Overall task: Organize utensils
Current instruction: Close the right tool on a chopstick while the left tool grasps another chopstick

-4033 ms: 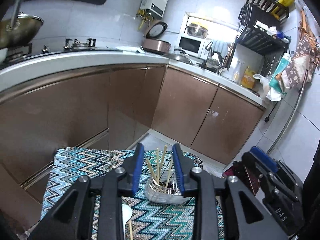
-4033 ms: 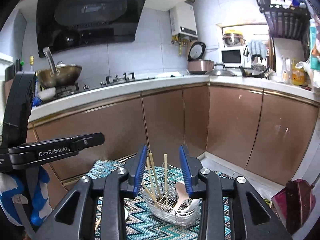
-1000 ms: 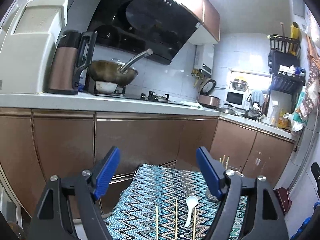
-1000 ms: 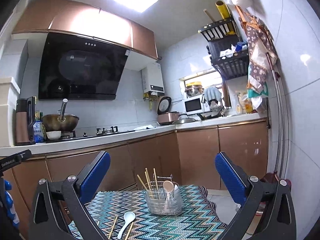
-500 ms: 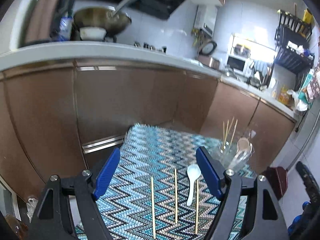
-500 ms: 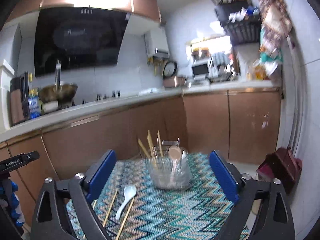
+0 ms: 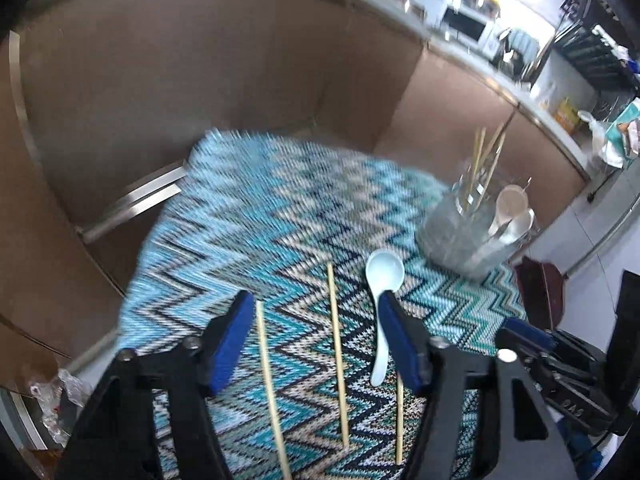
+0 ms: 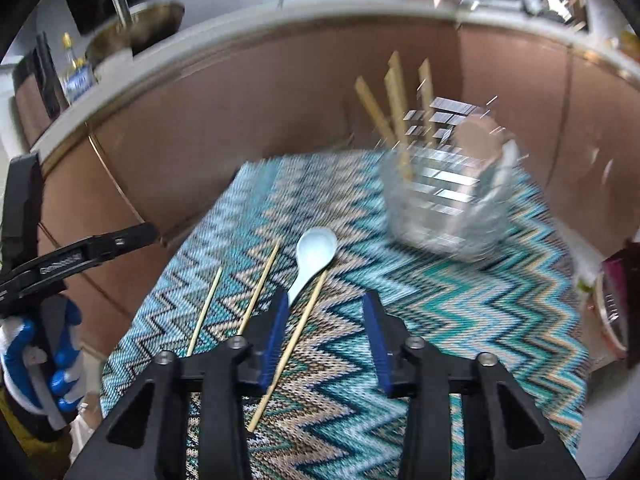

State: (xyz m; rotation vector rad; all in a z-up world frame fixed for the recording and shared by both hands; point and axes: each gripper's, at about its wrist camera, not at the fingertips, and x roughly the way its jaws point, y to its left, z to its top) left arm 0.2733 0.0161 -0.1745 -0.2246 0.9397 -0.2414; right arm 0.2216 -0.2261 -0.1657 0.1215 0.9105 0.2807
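Observation:
A pale blue ceramic spoon lies on a zigzag-patterned cloth, with three wooden chopsticks beside it. A clear utensil holder with chopsticks and spoons stands at the cloth's far right. My left gripper is open above the chopsticks, its right finger next to the spoon's handle. In the right wrist view my right gripper is open low over the cloth; the rightmost chopstick lies between its fingers, the spoon just ahead, the holder farther right.
Brown cabinet fronts stand behind the cloth-covered table. A counter with a wok and bottle runs above them. A dark red object sits on the floor to the right. The left gripper's body shows at the left edge.
Both grippers have tilted down and dropped towards the cloth. Their fingers have narrowed from wide open. The spoon and chopsticks now lie close under them; nothing was picked up.

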